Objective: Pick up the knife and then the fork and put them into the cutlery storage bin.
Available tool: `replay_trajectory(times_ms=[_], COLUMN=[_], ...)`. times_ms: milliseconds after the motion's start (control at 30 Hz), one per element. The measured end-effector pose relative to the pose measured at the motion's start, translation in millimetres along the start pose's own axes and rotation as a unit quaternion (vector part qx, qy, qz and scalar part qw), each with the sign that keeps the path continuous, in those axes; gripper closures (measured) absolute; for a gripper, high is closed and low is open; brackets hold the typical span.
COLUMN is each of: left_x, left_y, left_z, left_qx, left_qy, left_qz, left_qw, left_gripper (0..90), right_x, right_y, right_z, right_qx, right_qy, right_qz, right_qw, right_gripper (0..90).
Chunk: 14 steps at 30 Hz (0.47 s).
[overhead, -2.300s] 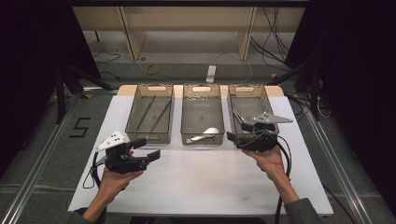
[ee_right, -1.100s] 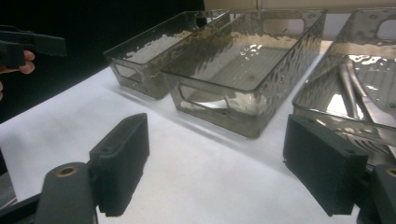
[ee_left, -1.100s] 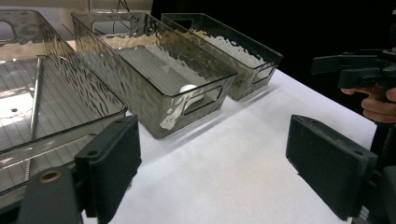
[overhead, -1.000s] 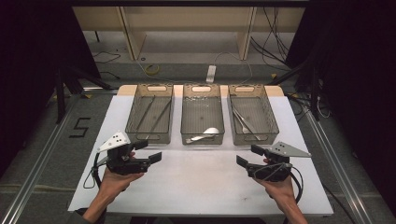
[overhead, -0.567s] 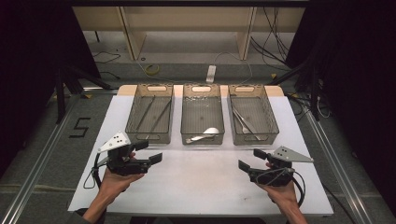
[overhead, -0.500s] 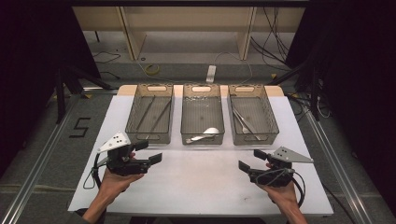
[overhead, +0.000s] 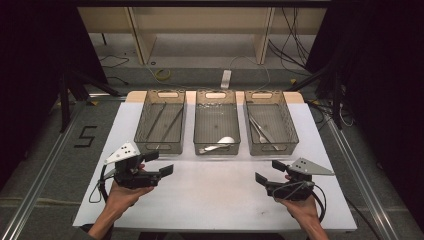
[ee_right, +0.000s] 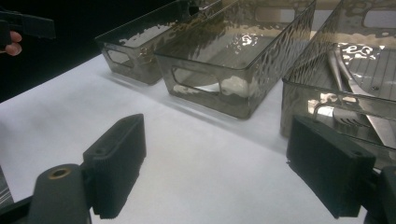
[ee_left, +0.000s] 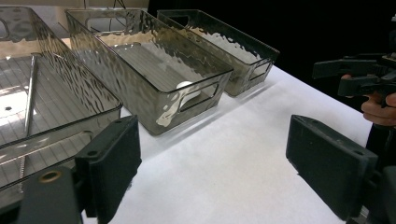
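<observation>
Three smoky clear plastic bins stand in a row at the 12 o'clock side of the white counter (overhead: 210, 195): the left bin (overhead: 161, 122) with two thin dark rods, the middle bin (overhead: 216, 122) with a pale spoon (overhead: 218, 144) near its front wall, and the right bin (overhead: 270, 122) with silvery cutlery (overhead: 262, 132). Both sets of fingers are spread wide with nothing between them, and both sit on the near side of the bins, apart from them. The left gripper (overhead: 159, 163), held in a hand at 7 o'clock, has the front wall of the left bin just beyond it toward 12 o'clock; in the left gripper view the left bin (ee_left: 42, 93) lies past its left finger (ee_left: 114, 163). The right gripper (overhead: 270, 171), at 5 o'clock, lies below the right bin with a strip of bare counter between; in the right gripper view the cutlery (ee_right: 355, 88) shows through the bin wall above its right finger (ee_right: 329, 163). Against 2.3 seconds ago, the right gripper has drawn back from over the right bin's front to the counter's near edge, while the left has barely shifted.
</observation>
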State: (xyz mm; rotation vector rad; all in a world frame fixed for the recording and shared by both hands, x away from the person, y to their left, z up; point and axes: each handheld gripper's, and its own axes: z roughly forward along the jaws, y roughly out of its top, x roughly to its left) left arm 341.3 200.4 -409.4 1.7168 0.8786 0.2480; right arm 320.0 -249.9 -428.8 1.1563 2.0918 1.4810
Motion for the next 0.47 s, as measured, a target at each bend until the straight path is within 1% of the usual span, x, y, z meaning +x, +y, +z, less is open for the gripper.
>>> replay_trajectory(times_ms=[233, 467], left_x=[0.0, 0.2], left_y=[0.0, 0.2], left_z=[-0.1, -0.2], left_qx=[0.0, 0.0], left_qy=[0.0, 0.001], left_qz=[0.0, 0.0], left_qw=[1.0, 1.0], left_gripper=[17.5, 17.5], right_x=[0.2, 0.4], right_y=[0.1, 0.0], right_z=[0.3, 1.0], right_qx=[0.002, 0.004], right_qy=[-0.001, 0.002], right_qz=[-0.005, -0.004], right_qw=[1.0, 1.0], right_gripper=[20.6, 20.3])
